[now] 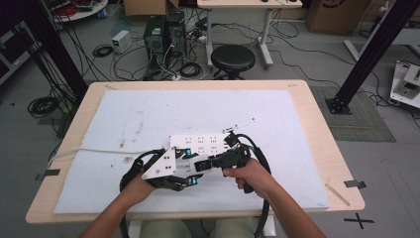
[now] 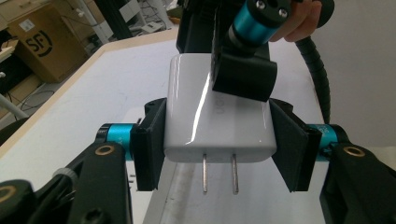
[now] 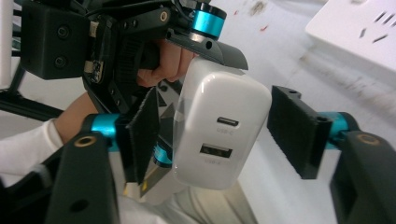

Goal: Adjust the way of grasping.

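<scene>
A wooden table (image 1: 317, 129) carries a white mat (image 1: 148, 119), and on the mat, near its middle, lies a white power strip (image 1: 200, 143) with a white cord (image 1: 99, 150) running off to the left. Just in front of the strip the two hands meet. The left claw (image 2: 219, 144) pinches a white USB charger (image 2: 217, 121) by its sides, prongs toward its own camera, held off the mat. The right claw (image 3: 215, 135) is spread around the charger's port end, one pad clear of it; whether the other touches, I cannot tell.
</scene>
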### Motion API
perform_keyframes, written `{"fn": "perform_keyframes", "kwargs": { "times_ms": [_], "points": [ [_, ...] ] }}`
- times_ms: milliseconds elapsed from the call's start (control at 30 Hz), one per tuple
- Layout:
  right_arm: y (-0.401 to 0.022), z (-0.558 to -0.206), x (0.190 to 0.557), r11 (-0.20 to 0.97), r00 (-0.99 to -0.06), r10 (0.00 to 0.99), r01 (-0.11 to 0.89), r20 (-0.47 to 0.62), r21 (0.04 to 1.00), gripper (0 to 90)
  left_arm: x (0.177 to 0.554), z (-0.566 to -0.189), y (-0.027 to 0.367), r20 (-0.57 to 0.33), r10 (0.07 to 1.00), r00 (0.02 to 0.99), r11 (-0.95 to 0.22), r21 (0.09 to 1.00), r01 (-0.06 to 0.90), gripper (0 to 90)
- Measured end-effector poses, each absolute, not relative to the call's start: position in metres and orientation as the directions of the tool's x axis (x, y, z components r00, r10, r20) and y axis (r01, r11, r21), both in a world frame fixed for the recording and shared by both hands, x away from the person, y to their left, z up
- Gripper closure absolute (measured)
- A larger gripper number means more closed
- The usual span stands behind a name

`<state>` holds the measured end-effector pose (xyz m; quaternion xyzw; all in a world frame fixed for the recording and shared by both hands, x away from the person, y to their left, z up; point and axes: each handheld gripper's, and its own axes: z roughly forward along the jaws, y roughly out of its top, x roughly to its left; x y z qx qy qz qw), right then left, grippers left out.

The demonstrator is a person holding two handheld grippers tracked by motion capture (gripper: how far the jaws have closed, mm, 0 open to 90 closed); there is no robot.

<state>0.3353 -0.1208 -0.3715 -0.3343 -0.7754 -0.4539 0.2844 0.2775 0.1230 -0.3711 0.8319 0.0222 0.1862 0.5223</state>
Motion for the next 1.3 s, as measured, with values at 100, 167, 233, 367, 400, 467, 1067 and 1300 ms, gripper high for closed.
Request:
{"fn": "perform_keyframes", "kwargs": {
  "times_ms": [100,167,233,367,400,467,1067,1300],
  "points": [
    [-0.12,-0.375,0.336,0.36,-0.604,0.241,0.782,0.76,0.509,43.2,0.277,-0.371,0.122,0.287,0.222,0.932,-0.458,0.875,-0.161,42.5],
    [-0.121,-0.376,0.337,0.357,-0.589,0.227,0.791,0.775,0.496,48.3,0.277,-0.371,0.122,0.282,0.225,0.933,-0.453,0.877,-0.156,42.5],
    [-0.122,-0.377,0.338,0.352,-0.575,0.217,0.8,0.789,0.487,53.7,0.277,-0.371,0.121,0.281,0.224,0.933,-0.453,0.878,-0.155,42.5],
    [-0.123,-0.379,0.34,0.341,-0.54,0.216,0.822,0.814,0.456,57.9,0.277,-0.372,0.119,0.27,0.232,0.935,-0.458,0.878,-0.14,42.3],
    [-0.123,-0.379,0.339,0.341,-0.547,0.227,0.819,0.805,0.461,59.0,0.278,-0.372,0.119,0.256,0.231,0.939,-0.454,0.882,-0.129,41.8],
    [-0.123,-0.378,0.339,0.353,-0.569,0.25,0.807,0.783,0.473,60.9,0.28,-0.372,0.118,0.221,0.258,0.941,-0.447,0.89,-0.087,35.3],
    [-0.153,-0.368,0.327,0.325,-0.752,0.437,0.644,0.494,0.693,63.0,0.29,-0.39,0.158,0.056,0.518,0.853,-0.322,0.937,0.134,23.2],
    [-0.153,-0.366,0.317,0.418,-0.81,0.488,0.543,0.325,0.728,63.0,0.292,-0.391,0.172,0.044,0.586,0.809,-0.286,0.945,0.156,23.2]
  ]
}}
